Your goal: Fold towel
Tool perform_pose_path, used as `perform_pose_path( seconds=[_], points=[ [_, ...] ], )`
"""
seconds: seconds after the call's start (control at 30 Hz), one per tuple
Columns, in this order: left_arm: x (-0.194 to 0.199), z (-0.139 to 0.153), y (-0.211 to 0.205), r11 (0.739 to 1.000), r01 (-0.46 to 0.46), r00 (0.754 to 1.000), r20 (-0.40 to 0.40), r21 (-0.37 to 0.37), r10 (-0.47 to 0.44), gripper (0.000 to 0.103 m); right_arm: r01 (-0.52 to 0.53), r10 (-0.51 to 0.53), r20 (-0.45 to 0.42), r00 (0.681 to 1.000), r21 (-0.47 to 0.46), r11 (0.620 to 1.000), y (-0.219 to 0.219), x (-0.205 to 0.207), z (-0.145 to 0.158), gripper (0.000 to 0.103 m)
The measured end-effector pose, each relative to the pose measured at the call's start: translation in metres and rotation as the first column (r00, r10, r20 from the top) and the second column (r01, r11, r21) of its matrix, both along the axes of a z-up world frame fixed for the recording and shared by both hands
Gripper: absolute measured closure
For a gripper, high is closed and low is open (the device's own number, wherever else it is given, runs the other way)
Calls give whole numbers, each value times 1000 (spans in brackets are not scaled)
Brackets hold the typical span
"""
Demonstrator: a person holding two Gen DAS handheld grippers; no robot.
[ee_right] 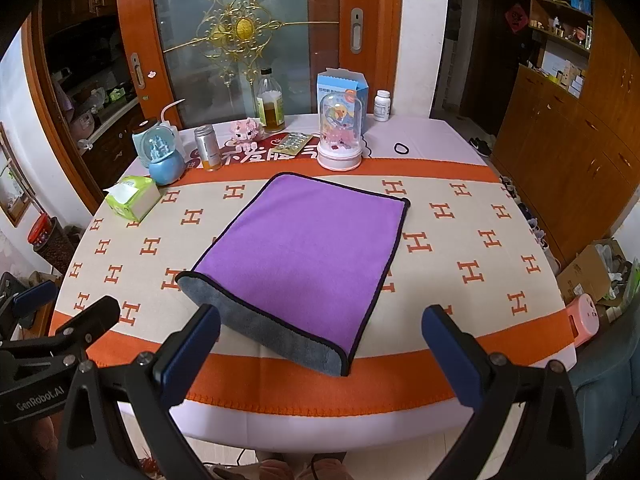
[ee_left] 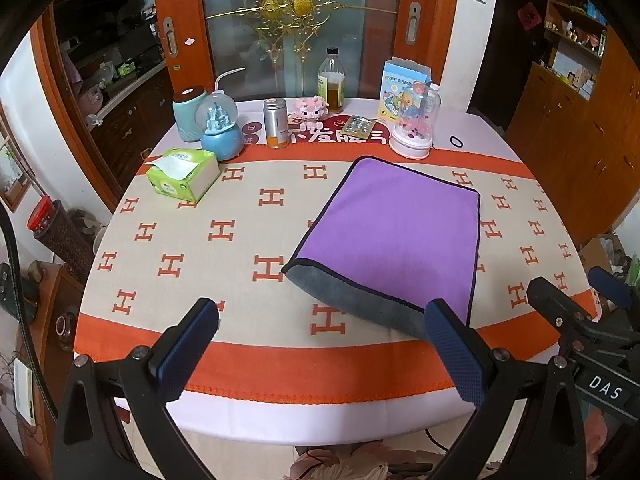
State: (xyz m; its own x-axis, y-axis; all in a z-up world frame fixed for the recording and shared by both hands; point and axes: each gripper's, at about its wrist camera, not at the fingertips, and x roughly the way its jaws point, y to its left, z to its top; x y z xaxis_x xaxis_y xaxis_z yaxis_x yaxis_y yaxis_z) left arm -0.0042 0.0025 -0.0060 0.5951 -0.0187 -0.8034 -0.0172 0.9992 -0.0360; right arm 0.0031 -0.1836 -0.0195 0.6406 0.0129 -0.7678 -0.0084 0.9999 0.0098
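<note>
A purple towel with a grey underside lies folded on the patterned tablecloth; its grey folded edge faces me. It also shows in the right wrist view, with the grey edge near the table front. My left gripper is open and empty, above the table's front edge, left of the towel. My right gripper is open and empty, just in front of the towel's grey edge. The right gripper also shows at the right in the left wrist view.
A green tissue box sits at the left. Along the back stand a snow globe, a metal can, a glass bottle, a domed ornament and a blue carton. A hair tie lies at the back right.
</note>
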Motion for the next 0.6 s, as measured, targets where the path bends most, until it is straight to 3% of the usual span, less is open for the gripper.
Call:
perform_pose_path(
  seconds=[0.6],
  points=[
    [-2,2,-2,1000,27,1000,15,9,-28,1,1,-1,-2,1000,-2,1000,1,0,0,2]
  ],
)
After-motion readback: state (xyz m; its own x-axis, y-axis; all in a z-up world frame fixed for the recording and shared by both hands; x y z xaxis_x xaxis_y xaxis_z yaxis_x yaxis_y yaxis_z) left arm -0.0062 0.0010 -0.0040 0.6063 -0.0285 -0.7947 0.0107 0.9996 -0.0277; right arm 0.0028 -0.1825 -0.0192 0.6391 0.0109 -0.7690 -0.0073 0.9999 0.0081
